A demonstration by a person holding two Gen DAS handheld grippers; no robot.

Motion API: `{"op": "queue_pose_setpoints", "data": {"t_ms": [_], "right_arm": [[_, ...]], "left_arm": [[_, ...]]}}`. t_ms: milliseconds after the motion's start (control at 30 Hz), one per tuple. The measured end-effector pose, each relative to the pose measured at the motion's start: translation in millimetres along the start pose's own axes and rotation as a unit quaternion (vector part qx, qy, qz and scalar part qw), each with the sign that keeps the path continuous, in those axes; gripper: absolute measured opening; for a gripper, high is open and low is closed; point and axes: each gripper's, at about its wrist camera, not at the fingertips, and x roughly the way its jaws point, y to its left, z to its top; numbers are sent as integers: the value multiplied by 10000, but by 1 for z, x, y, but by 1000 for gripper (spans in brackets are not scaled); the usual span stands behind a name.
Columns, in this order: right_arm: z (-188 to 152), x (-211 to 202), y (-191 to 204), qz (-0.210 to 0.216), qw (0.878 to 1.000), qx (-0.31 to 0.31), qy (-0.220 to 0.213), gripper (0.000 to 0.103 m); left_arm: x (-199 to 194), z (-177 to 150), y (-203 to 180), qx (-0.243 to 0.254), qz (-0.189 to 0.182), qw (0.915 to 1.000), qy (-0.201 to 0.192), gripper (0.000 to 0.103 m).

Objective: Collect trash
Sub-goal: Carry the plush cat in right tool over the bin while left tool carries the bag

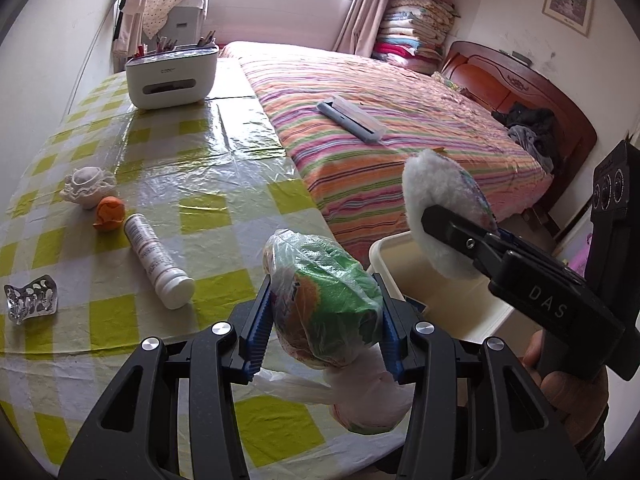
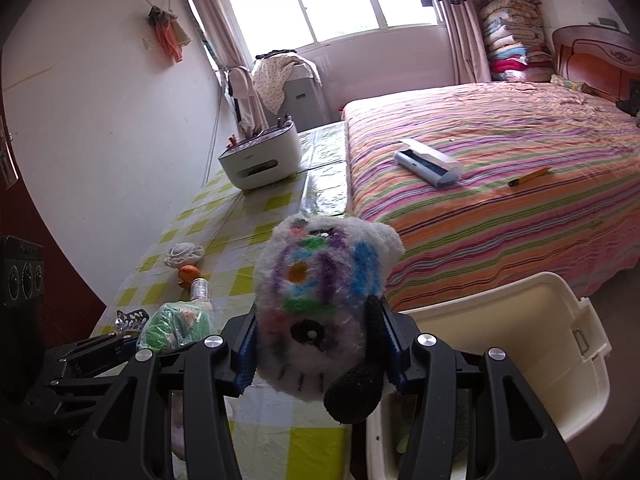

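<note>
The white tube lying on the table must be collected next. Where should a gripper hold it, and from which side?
Grip the white tube across its mid-body, coming from above. It lies flat and apart from the orange scrap, so the fingers can straddle its narrow width; its capped end is wider.

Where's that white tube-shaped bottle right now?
The white bottle lies on its side on the checkered table, left of the left tool, between the orange scrap and crumpled foil.

Each black claw (image 1: 324, 322) (image 2: 318, 344) has blue ribbed pads (image 1: 256, 332), silver screws, one lettered "DAS".
</note>
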Motion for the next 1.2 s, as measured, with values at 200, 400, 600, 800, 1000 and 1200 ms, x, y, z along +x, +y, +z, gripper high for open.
{"op": "queue_pose_setpoints", "data": {"t_ms": [200, 400, 600, 800, 1000, 1200], "right_arm": [[-1, -13, -18, -141, 9997, 151, -94, 49], [-2, -22, -37, -261, 9991, 291, -144, 49], [-3, -27, -54, -362, 9985, 387, -149, 49], [-7, -33, -73, -554, 9971, 517, -119, 50], [-12, -35, -86, -720, 9957, 585, -37, 50], [-16, -35, -95, -906, 9940, 605, 82, 50]], "left_arm": [[9, 0, -21, 194, -14, 9998, 49, 45], [14, -1, -42, 428, -17, 9991, 57, 45], [21, -1, -65, 684, -3, 9977, 42, 45], [30, 1, -84, 873, -77, 9961, 62, 45], [37, -2, -102, 1080, -140, 9940, 97, 45], [41, -2, -109, 1183, -172, 9928, 118, 45]]}}
